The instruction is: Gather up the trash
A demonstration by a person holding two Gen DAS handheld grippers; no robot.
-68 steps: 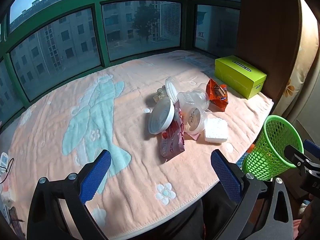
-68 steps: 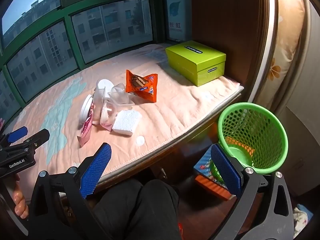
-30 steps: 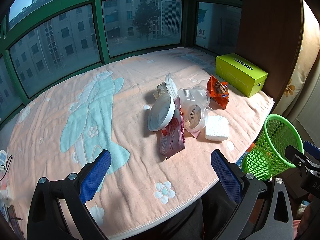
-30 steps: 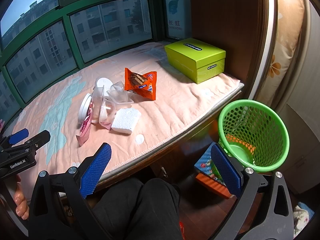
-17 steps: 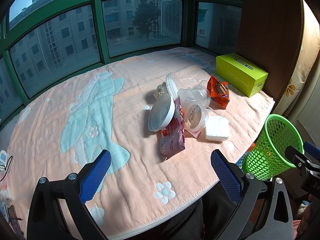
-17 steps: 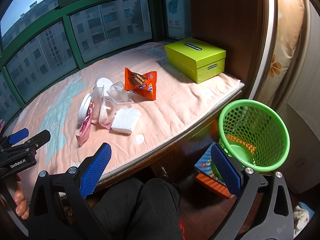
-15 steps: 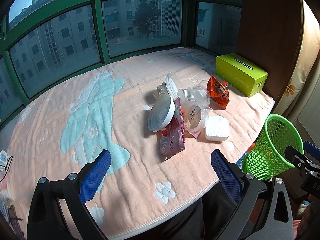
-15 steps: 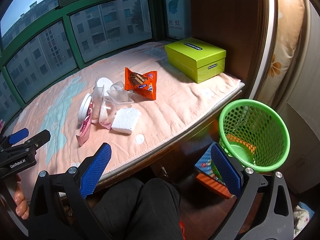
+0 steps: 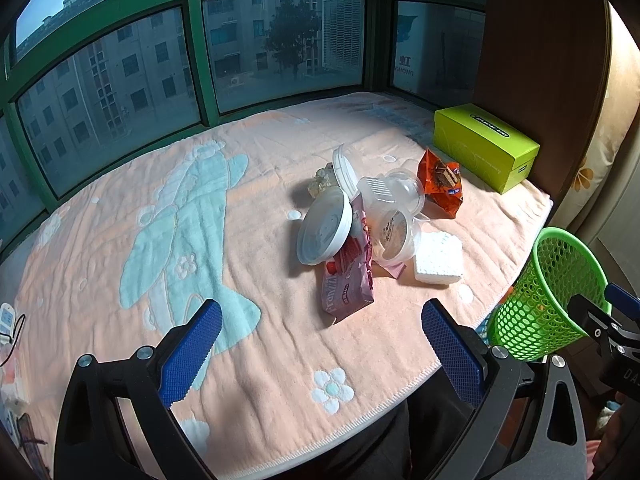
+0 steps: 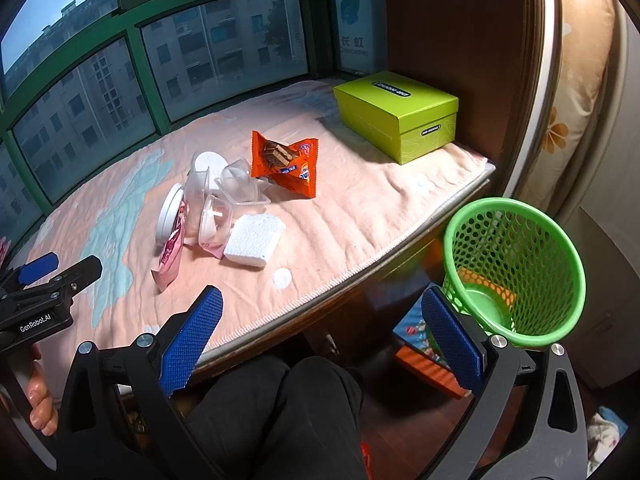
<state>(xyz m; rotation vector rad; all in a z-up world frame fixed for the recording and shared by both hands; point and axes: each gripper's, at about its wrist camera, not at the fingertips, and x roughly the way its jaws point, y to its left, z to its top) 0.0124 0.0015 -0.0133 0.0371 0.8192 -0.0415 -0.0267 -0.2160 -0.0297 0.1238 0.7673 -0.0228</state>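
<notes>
Lying heaped mid-blanket (image 9: 248, 360), the trash: white lid (image 9: 325, 227), clear plastic cups (image 9: 394, 216), pink wrapper (image 9: 347, 280), foam block (image 9: 438, 258) and orange snack packet (image 9: 442, 186), the foam touching the cups. Green basket (image 10: 516, 268) stands off the ledge, tilted, near a lime box (image 10: 396, 114). Left gripper (image 9: 320, 346) and right gripper (image 10: 320, 338) hover with jaws spread wide, holding nothing

left hand-held gripper (image 9: 322, 346): black frame | blue textured pads (image 9: 188, 354) | silver screws | person: black trousers (image 10: 280, 412)

Bright window (image 9: 280, 40) daylight, soft shadows, fisheye-bent dark edges
</notes>
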